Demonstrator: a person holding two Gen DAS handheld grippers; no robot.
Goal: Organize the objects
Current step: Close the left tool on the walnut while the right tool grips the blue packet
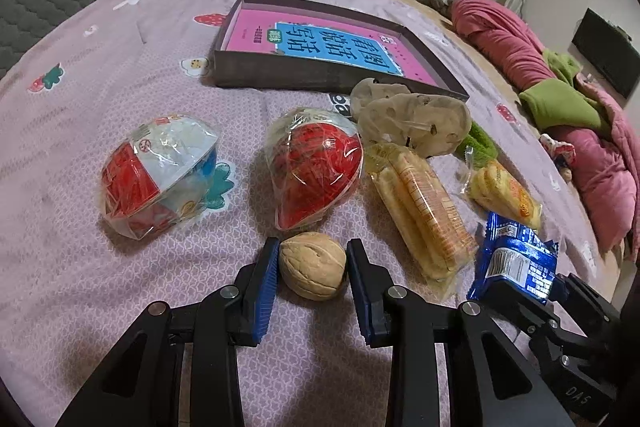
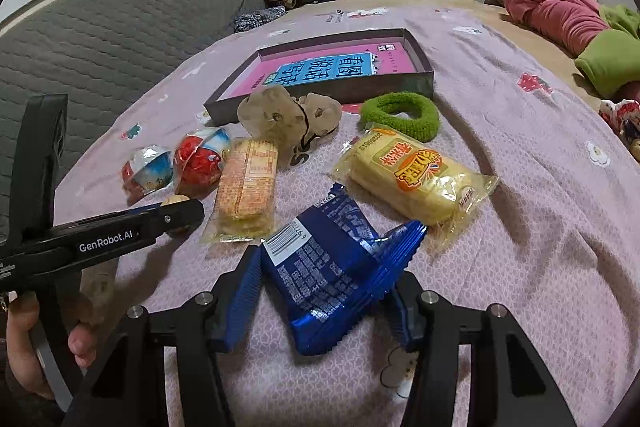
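Observation:
A tan walnut point(image 1: 312, 267) lies on the lilac bedsheet point(image 1: 120, 75), and my left gripper point(image 1: 314, 246) is shut on it, a blue pad against each side. From the right wrist view that left gripper point(image 2: 176, 213) enters from the left, with the walnut point(image 2: 174, 200) barely showing. A blue foil snack packet point(image 2: 320, 251) sits crumpled between the pads of my right gripper point(image 2: 326, 291), which is shut on it. The same blue packet point(image 1: 512, 259) appears at the lower right of the left wrist view, with the right gripper point(image 1: 556, 291) behind it.
Two red-and-white wrapped capsules point(image 1: 160, 175) point(image 1: 316, 171), a cracker pack point(image 1: 420, 211), a yellow snack pack point(image 2: 412, 179), a beige scrunchie point(image 1: 412, 119) and a green hair tie point(image 2: 400, 115) lie ahead. Behind them is a shallow dark box point(image 1: 328, 79) holding a pink book. Blankets point(image 1: 560, 87) lie right.

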